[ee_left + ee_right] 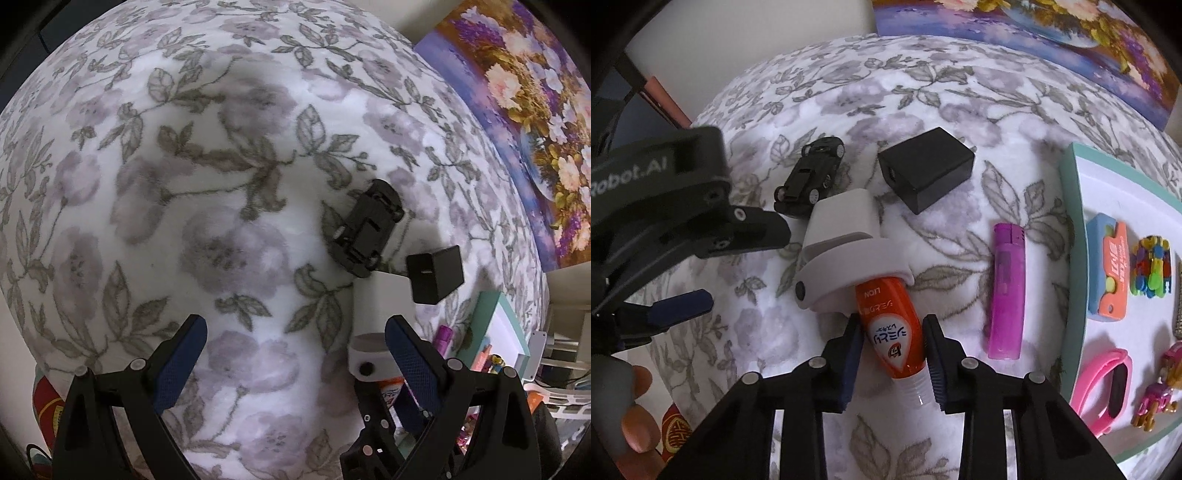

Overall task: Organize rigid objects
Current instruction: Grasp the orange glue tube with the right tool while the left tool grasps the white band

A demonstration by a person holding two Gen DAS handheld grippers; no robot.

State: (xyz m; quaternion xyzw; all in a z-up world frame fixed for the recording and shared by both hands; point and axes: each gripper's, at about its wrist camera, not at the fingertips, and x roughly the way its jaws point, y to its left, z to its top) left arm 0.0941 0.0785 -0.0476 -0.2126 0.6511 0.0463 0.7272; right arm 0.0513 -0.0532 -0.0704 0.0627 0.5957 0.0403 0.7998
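Observation:
My right gripper (892, 334) is shut on an orange glue bottle (892, 328) with a grey-white dispenser head (846, 254), held over the floral blanket (768, 317). A black toy car (809, 182), a black box (925, 173) and a purple lighter (1006, 291) lie on the blanket beyond it. My left gripper (295, 343) is open and empty above the blanket, left of the toy car (365, 229) and the black box (436, 273). The dispenser head (369, 350) shows by its right finger (406, 354).
A teal-rimmed white tray (1071, 236) at the right holds an orange-blue case (1108, 269), a colourful toy (1150, 266), a pink wristband (1104, 387) and a small figure (1156, 398). A flower painting (1034, 40) leans at the back. The left gripper's body (665, 192) is at the left.

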